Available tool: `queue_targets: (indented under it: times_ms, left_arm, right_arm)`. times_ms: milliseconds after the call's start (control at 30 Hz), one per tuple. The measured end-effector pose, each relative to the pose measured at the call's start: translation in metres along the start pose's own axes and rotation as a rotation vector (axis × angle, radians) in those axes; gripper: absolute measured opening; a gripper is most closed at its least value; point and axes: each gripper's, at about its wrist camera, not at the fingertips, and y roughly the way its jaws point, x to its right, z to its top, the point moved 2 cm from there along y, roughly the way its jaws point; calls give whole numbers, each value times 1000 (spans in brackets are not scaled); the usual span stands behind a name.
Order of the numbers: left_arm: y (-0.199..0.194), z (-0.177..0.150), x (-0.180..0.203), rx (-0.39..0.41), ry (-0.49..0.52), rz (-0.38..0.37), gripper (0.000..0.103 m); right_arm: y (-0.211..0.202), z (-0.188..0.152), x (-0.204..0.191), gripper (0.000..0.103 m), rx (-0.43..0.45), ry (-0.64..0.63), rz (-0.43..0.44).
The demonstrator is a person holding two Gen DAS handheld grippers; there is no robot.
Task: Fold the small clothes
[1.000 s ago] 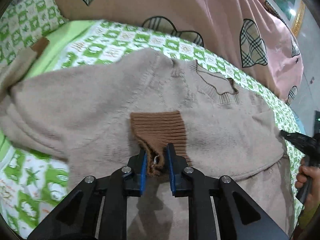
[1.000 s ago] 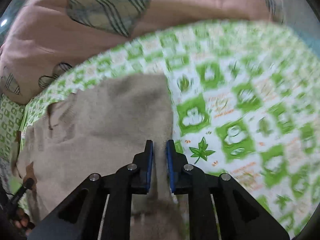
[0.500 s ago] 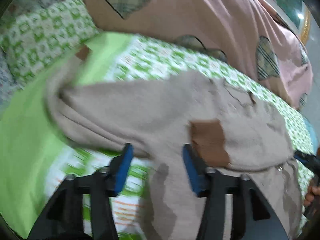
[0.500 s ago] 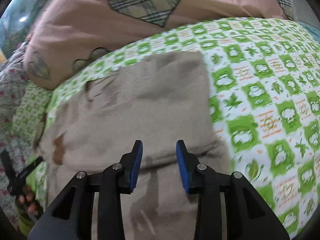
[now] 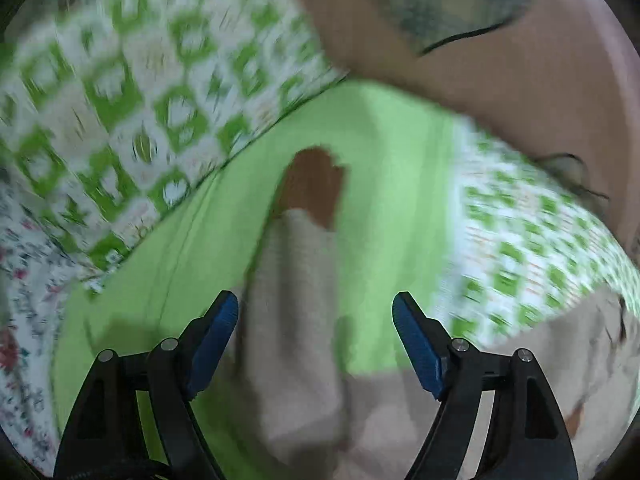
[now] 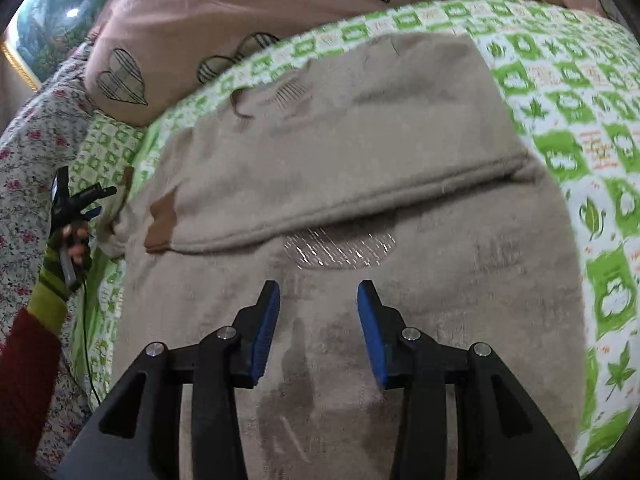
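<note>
No legible writing anywhere. Beige knit sweater (image 6: 340,152) with brown ribbed cuffs spread on green-and-white patterned bedsheet (image 6: 580,128), one sleeve folded across. Left gripper (image 5: 316,332) just opened wide, empty; right gripper (image 6: 318,320) just parted, holding nothing.

A bed covered by a green-and-white checked cotton sheet (image 6: 568,80) is carrying a flat beige knitted sweater with brown ribbed cuffs (image 6: 360,152). A pink quilt with plaid hearts (image 6: 224,4) is lying bunched along its far edge.
</note>
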Motion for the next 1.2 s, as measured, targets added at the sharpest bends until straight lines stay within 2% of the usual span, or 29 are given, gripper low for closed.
queue_targets:
  times_ms: [33,67,100,133,200,300,400,500,633,767,900,1033,1167,1200]
  left_arm:
    - [11,2,-7,-25,-22,-14,77]
    - [17,3,-13,-30,-41,-17,57]
    - [22,4,-16,-33,-57,-30,22]
    - [24,3,-18,-45,-68,-67,13]
    - [15,-1,-15,-9,-63,-83,9]
    - [-19,-13,5,74,-27,-143,8]
    - [-64,-34,41,164,22,-233,8]
    - [-101,-59,87,221,93,-309,8]
    - [-142,-94,170,271,211,-420,8]
    - [-163,-136,254,271,317,-560,8]
    - [-160,-172,322,234,430,-611,8]
    - [-125,-208,375,160,556,-590,9]
    - [-94,-231,383,80,604,-549,16]
    - [-94,-234,381,71,607,-548,23]
  right_arm:
    - [2,-1,2,42,-9,9,-3]
    - [2,-2,3,42,-12,13,0]
    - [2,-2,4,42,-12,11,1]
    - [1,-2,4,42,-10,6,-1]
    - [2,-2,4,42,-9,-1,-6]
    - [4,-1,4,42,-6,0,-7]
    - [3,-5,1,42,4,3,11]
    - [1,-9,0,42,10,18,31]
    - [-10,-13,7,42,35,42,36]
    - [-27,-14,23,42,74,78,26]
    - [-41,-17,47,42,100,140,8]
    - [-52,-19,63,42,117,170,-7]
    - [-59,-16,71,42,134,187,-16]
    - [-60,-15,71,42,135,190,-15]
